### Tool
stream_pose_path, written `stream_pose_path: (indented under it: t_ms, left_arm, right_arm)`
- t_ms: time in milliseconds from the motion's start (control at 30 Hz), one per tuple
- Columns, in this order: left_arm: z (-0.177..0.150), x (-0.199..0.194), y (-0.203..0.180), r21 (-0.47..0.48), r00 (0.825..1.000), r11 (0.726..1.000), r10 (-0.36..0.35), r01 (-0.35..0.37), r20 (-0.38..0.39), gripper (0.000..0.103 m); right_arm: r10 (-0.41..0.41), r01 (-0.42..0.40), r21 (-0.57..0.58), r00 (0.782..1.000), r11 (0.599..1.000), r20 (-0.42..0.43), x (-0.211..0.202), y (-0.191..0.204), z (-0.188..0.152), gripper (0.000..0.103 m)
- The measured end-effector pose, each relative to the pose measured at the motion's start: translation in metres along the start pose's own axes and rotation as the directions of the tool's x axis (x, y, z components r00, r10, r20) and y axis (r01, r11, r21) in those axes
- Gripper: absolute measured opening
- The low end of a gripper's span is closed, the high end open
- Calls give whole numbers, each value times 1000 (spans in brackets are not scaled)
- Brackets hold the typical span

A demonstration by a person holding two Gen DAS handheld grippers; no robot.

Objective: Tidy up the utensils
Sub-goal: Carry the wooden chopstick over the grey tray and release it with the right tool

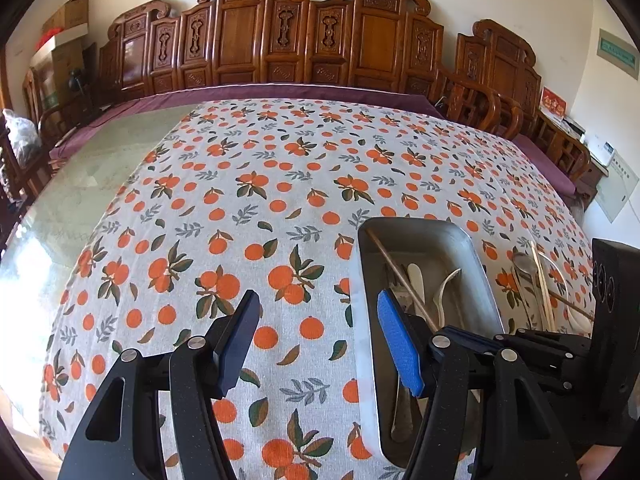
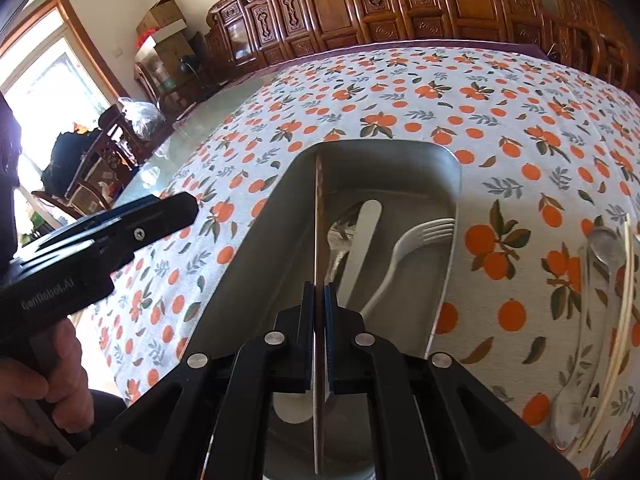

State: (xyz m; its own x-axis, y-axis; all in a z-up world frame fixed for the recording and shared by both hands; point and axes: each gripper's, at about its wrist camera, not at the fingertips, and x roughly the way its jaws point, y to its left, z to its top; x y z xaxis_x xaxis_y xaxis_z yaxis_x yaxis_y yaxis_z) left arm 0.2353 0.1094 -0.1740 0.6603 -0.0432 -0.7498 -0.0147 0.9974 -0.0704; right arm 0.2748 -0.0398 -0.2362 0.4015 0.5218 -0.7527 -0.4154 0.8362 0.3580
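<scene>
A metal tray (image 1: 476,256) (image 2: 260,236) sits on the orange-print tablecloth and holds a white fork (image 2: 412,240) (image 1: 444,284), a white flat utensil (image 2: 366,232) and other cutlery. My right gripper (image 2: 319,292) is shut on a brown chopstick (image 2: 319,216) that points over the tray toward its far left corner; the stick also shows in the left wrist view (image 1: 396,272). My left gripper (image 1: 316,316) is open and empty, just left of the tray, its blue pad (image 1: 400,344) over the tray's left rim. A clear spoon (image 2: 600,252) and pale chopsticks (image 2: 624,304) lie on the cloth to the right.
The tablecloth (image 1: 260,200) covers a glass-topped table whose bare part (image 1: 80,184) lies left. Carved wooden chairs (image 1: 300,40) line the far side. The right gripper's black body (image 1: 616,320) stands right of the tray. A hand (image 2: 40,380) holds the left gripper.
</scene>
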Motion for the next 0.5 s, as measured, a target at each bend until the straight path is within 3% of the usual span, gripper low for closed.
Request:
stream_pose_path:
  t_ms: [233,500]
  left_arm:
    - [-2,-2,-7,15,1000,1000,-11,11,5,59]
    - [-5,-5,-33,53,998,997,-58,58,2,59]
  right_arm:
    - [19,-18,-34,999,999,44,-21,-6,0,10]
    - [-82,93,-78,989,993,126,-85,-52,1,10]
